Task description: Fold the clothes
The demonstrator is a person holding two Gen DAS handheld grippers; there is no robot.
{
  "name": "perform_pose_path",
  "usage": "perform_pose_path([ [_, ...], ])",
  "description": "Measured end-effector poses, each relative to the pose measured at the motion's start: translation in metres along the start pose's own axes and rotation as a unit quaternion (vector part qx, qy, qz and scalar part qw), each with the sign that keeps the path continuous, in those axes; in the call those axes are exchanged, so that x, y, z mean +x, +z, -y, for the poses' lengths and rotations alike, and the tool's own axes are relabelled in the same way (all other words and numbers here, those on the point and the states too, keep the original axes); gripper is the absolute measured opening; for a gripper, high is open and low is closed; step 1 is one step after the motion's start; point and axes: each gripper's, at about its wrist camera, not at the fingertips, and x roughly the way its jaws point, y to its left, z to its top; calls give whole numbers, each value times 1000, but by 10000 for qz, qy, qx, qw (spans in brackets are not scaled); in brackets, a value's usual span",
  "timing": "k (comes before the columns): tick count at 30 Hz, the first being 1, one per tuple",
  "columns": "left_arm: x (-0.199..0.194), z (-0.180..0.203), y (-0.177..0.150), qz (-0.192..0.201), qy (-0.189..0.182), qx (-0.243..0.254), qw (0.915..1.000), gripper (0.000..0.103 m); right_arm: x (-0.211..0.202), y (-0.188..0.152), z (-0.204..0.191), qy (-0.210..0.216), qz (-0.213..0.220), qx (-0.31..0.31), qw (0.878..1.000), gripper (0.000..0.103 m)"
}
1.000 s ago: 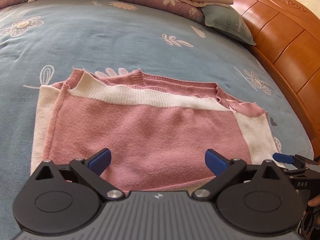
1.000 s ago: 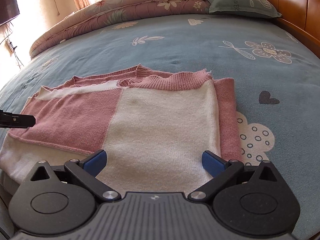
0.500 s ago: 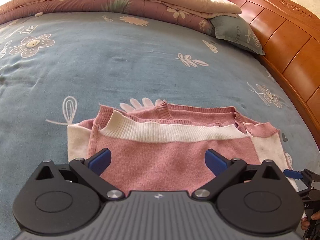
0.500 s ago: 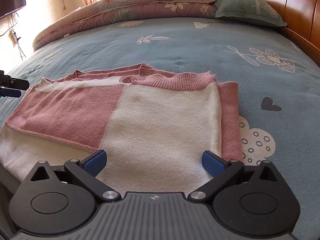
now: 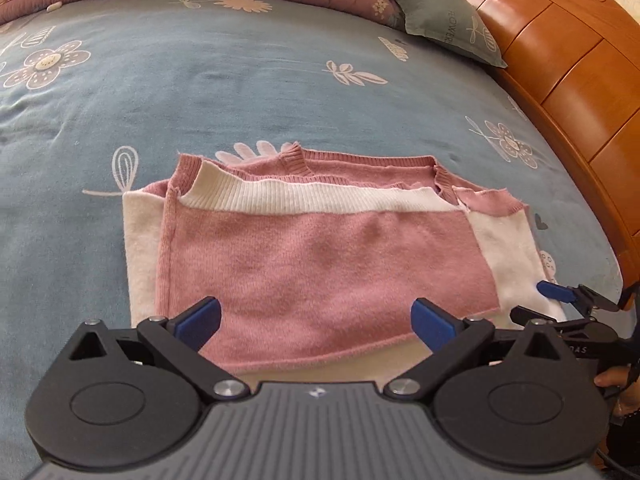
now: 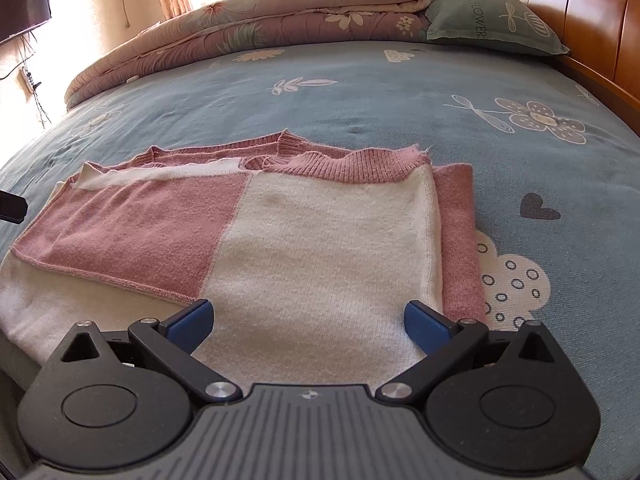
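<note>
— How many garments lie on the bed?
— One: a single pink-and-cream knitted sweater [image 5: 320,264], folded into a flat stack on the blue bedsheet [image 5: 240,92].
— And the grippers?
— Two. The left gripper [image 5: 316,320] and the right gripper [image 6: 308,320], each with two blue-tipped fingers spread wide.
— Bedding?
— One grey-green pillow [image 6: 492,20], one rolled floral quilt [image 6: 248,40] and one wooden headboard [image 5: 568,64].
— Anything on the wall?
— One dark television [image 6: 22,4], seen at the edge of the right wrist view.
</note>
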Motion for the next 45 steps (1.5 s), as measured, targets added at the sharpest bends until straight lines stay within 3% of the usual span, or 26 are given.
perform_pose_path([
  [3, -3, -6, -25, -226, -226, -380, 9988, 101, -1, -1, 0, 5, 25, 22, 10000, 103],
  [5, 7, -10, -42, -551, -70, -577, 9968, 101, -1, 0, 2, 27, 42, 88, 9999, 103],
  [8, 10, -13, -55, -658, -2, -746, 9950, 101, -1, 0, 3, 63, 43, 131, 9999, 103],
  [14, 0, 5, -42, -386, -250, -668, 9967, 101, -1, 2, 7, 143, 9, 204, 9997, 103],
  [16, 6, 11, -42, -430, -320, -635, 9965, 101, -2, 2, 7, 157, -14, 194, 9997, 103],
  [19, 23, 10, -55, -818, -295, -850, 9926, 101, -3, 4, 9, 227, -38, 213, 9995, 103],
  [22, 16, 12, -61, -756, -272, -827, 9933, 101, -10, 7, 15, 419, -28, 392, 9983, 103],
  [25, 1, 15, -51, -382, -244, -800, 9958, 101, -28, 13, 23, 1079, 184, 666, 9918, 103],
  [28, -1, 23, -38, -164, -189, -656, 9975, 101, -38, 16, 29, 1705, 88, 911, 9811, 103],
  [30, 2, 31, -33, -78, -65, -471, 9988, 101, -43, 13, 29, 1844, -66, 883, 9788, 103],
  [36, 17, 60, -32, 30, 338, 208, 9992, 101, -41, -20, 20, 1504, -739, 434, 9849, 103],
  [40, 23, 78, -34, 103, 591, 660, 9960, 101, -56, -24, 18, 1491, -576, 298, 9867, 103],
  [45, 25, 77, -36, 106, 360, 671, 9970, 101, -55, -25, 21, 1484, -679, 259, 9863, 103],
])
